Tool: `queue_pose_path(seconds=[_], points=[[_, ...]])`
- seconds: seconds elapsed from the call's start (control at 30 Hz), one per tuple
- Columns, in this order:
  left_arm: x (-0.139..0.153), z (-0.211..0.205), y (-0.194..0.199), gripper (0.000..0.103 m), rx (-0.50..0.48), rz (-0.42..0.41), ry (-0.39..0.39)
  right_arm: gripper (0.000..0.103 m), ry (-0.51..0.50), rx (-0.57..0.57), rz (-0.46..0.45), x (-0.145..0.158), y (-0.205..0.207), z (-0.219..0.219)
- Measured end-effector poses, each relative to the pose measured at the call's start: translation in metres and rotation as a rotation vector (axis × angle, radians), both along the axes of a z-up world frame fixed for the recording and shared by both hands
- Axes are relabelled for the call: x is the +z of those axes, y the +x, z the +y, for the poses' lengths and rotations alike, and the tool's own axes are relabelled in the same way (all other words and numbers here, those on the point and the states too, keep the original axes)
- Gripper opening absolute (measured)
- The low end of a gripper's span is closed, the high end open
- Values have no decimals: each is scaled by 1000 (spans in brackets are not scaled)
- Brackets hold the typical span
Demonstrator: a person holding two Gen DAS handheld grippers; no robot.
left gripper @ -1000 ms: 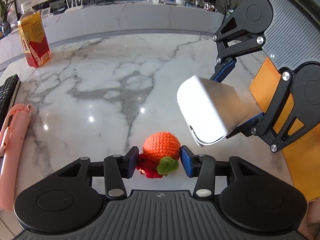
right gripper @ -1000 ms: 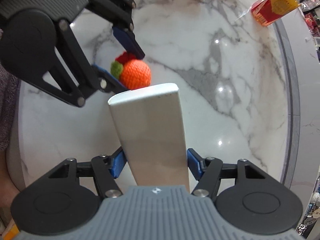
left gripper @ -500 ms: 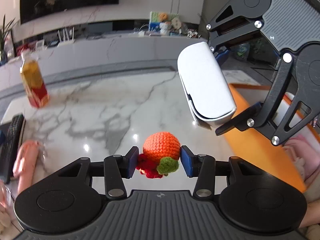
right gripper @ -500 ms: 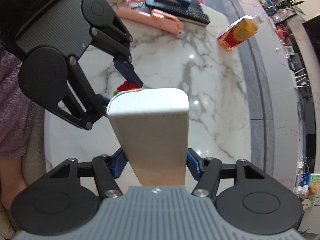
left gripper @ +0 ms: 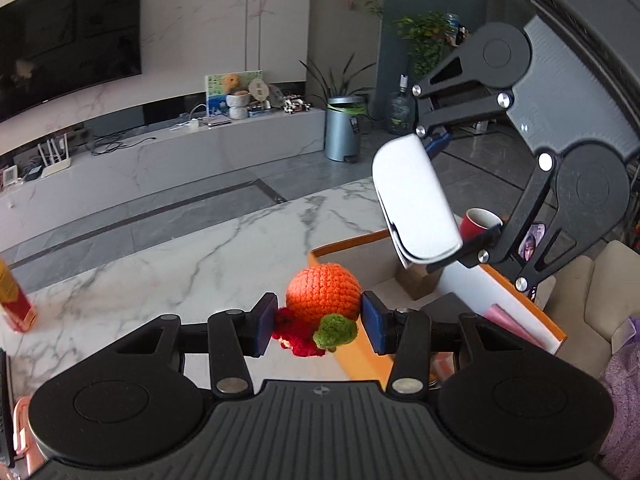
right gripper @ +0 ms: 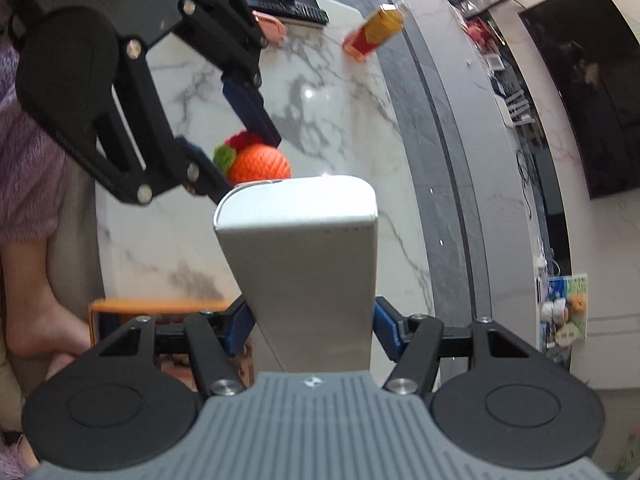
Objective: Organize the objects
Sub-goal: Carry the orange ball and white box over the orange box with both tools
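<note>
The left gripper [left gripper: 319, 322] clamps an orange crocheted fruit [left gripper: 323, 293] between its blue pads, above the near left corner of the orange box [left gripper: 360, 350]; the right gripper [right gripper: 312, 326] grips a white case [right gripper: 308, 256], lifted over the marble table [left gripper: 160, 280], right of the fruit.

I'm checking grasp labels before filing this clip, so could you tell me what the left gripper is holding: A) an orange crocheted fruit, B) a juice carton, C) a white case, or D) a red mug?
A: the left gripper has its blue pads pressed on either side of the orange crocheted fruit, while the right gripper holds the white case.
</note>
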State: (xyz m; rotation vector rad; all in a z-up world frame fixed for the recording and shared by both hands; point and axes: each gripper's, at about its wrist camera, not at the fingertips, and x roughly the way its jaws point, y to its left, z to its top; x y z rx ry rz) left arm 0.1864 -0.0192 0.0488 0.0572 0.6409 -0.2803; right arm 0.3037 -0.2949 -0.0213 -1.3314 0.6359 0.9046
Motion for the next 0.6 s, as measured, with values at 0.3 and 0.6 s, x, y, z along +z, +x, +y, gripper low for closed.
queue_pose_path(seconds=[0.3, 0.6], points=[[-17, -29, 39, 53, -34, 31, 48, 64, -14, -11, 34, -50, 25, -44], [-36, -45, 75, 53, -79, 84, 61, 64, -31, -26, 126, -114, 72, -59]])
